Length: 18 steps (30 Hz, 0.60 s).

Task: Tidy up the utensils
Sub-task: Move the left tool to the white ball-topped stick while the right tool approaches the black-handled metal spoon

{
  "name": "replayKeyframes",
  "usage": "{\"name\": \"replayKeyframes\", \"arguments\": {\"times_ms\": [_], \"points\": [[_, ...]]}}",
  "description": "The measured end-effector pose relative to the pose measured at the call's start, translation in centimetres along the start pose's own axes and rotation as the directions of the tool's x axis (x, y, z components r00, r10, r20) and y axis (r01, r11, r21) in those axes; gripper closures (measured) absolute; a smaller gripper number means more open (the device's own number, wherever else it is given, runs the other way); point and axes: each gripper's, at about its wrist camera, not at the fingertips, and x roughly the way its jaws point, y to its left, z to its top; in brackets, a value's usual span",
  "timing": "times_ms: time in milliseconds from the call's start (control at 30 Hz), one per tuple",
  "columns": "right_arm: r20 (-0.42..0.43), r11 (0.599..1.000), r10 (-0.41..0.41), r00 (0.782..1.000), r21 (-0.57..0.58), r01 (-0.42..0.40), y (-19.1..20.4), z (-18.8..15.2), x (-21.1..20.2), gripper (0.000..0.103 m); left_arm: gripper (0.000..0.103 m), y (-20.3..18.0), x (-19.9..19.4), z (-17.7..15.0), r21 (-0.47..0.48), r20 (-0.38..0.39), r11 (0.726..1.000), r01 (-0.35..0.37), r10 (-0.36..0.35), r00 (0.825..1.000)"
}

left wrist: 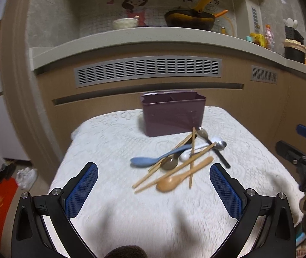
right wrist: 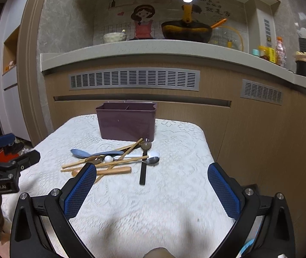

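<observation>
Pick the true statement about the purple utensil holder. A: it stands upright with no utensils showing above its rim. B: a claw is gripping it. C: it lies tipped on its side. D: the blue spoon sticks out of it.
A: the purple utensil holder stands upright on the white cloth, nothing showing above its rim, while the blue spoon lies in the pile in front.

We see a purple holder (left wrist: 173, 116) standing upright at the far side of the table, its top open and split into compartments. Just in front of it lies a tangled heap of utensils. A blue spoon (left wrist: 144, 160) points left, bowl outward. A wooden spoon (left wrist: 174, 181) lies nearest us, bowl up. Wooden chopsticks (left wrist: 192, 157) cross over the pile at several angles. Among them lie a white spoon (left wrist: 195, 150), two metal spoons (left wrist: 170, 163), and a black-handled spoon (right wrist: 143, 167) whose bowl lies just beside the holder.
</observation>
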Motion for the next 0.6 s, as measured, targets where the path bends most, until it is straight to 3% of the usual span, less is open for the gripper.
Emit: {"name": "replayKeyframes", "arguments": {"times_ms": [100,333,400,467,600], "points": [[-0.052,0.999,0.026,0.998,-0.02,-0.027,-0.1,1.0,2.8,0.0,0.0,0.6,2.5,1.0,0.028,-0.02,0.999,0.039,-0.039,0.999],[-0.22,0.995,0.076,0.972,-0.041,-0.087,0.0,2.3,11.5,0.001,0.0,3.0,6.6,3.1,0.074,-0.034,0.996,0.04,-0.037,0.999],[-0.25,0.994,0.065,0.966,-0.065,-0.083,0.4,2.6,13.8,0.014,0.0,4.0,7.5,3.5,0.077,-0.03,0.997,0.03,-0.028,0.999],[-0.307,0.99,0.069,0.949,-0.092,-0.102,1.1,3.0,16.4,0.042,0.0,4.9,7.8,3.6,0.069,-0.019,0.997,0.018,-0.017,1.0],[-0.38,0.986,0.082,0.921,-0.104,-0.131,1.9,3.4,21.4,0.045,0.0,7.2,9.0,3.4,0.017,-0.038,1.0,0.019,-0.018,0.999]]}}
